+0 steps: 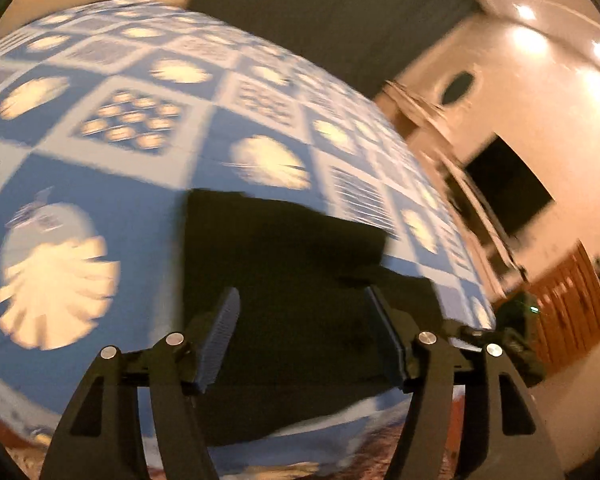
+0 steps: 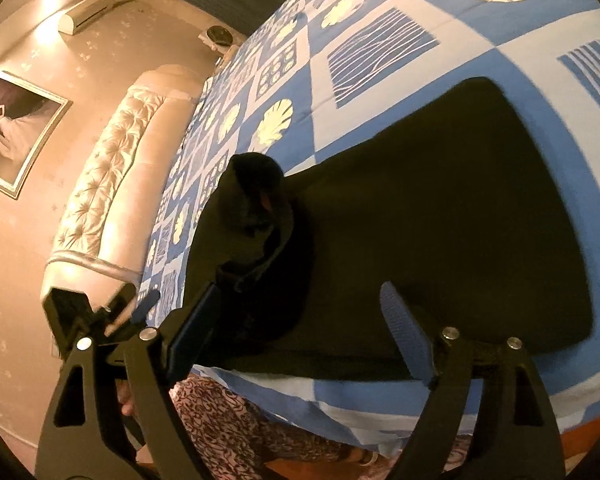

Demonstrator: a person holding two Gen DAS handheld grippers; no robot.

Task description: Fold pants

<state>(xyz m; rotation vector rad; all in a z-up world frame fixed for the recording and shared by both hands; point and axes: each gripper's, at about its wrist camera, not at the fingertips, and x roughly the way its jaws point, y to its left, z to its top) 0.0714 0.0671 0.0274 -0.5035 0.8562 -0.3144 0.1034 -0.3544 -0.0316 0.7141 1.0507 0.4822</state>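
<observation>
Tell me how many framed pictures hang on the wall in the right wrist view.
1. A single framed picture hangs on the wall at the far left, beyond the padded headboard. More could hang outside this view; the left wrist view is too blurred to tell.

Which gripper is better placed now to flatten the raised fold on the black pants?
Probably the right gripper: its open jaws stand beside the raised fold of the black pants. The left gripper faces only flat cloth.
</observation>
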